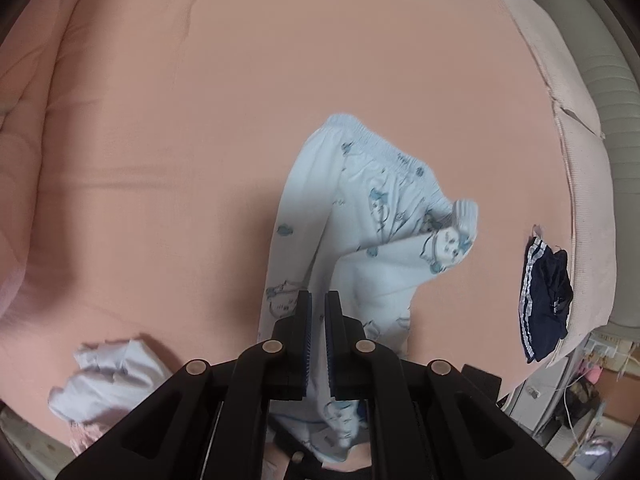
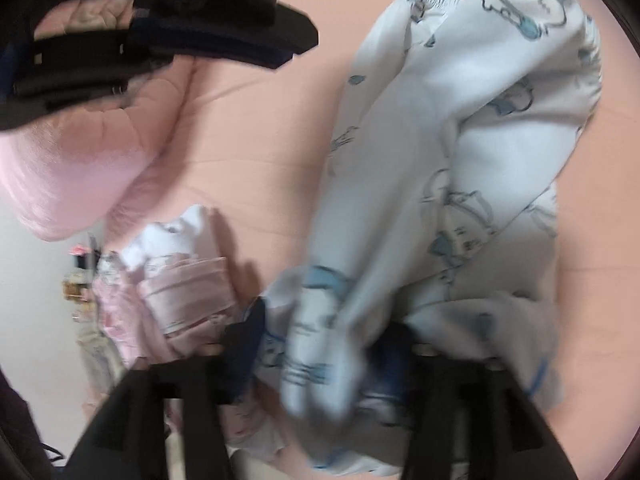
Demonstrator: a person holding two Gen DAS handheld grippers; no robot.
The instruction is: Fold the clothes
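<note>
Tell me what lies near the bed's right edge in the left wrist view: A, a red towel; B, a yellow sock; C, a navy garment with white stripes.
C: a navy garment with white stripes lies on the pink bedsheet near that edge.

Pink-sheeted bed (image 1: 240,120), printed pale-blue pants (image 1: 360,208), navy striped garment (image 1: 544,300), crumpled white clothes (image 1: 108,380)

left hand-held gripper (image 1: 318,312) clamped; right hand-held gripper (image 2: 320,352) jaws apart.
</note>
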